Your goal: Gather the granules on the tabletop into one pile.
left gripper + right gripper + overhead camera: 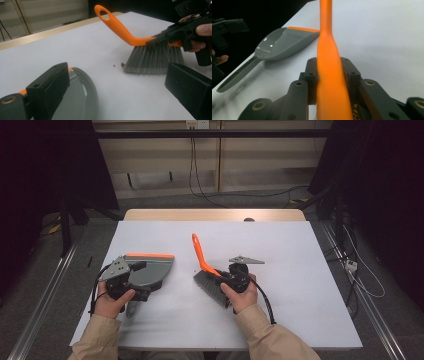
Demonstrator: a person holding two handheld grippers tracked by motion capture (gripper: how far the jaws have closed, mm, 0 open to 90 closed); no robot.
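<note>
The right gripper [223, 281] clamps the light, stiff orange plastic brush handle [200, 254] low, soft grey bristles [152, 60] on the counter [280, 250]; the left gripper [131, 279] seemingly grips the grey plastic dustpan [150, 270].

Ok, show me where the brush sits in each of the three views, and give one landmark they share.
High view: the brush is at the centre, held by the right gripper.
Left gripper view: upper right, orange handle slanting up-left, grey bristles on the table.
Right gripper view: its orange handle runs up the middle between the jaws.
Shared landmark: the grey dustpan with its orange edge.
</note>
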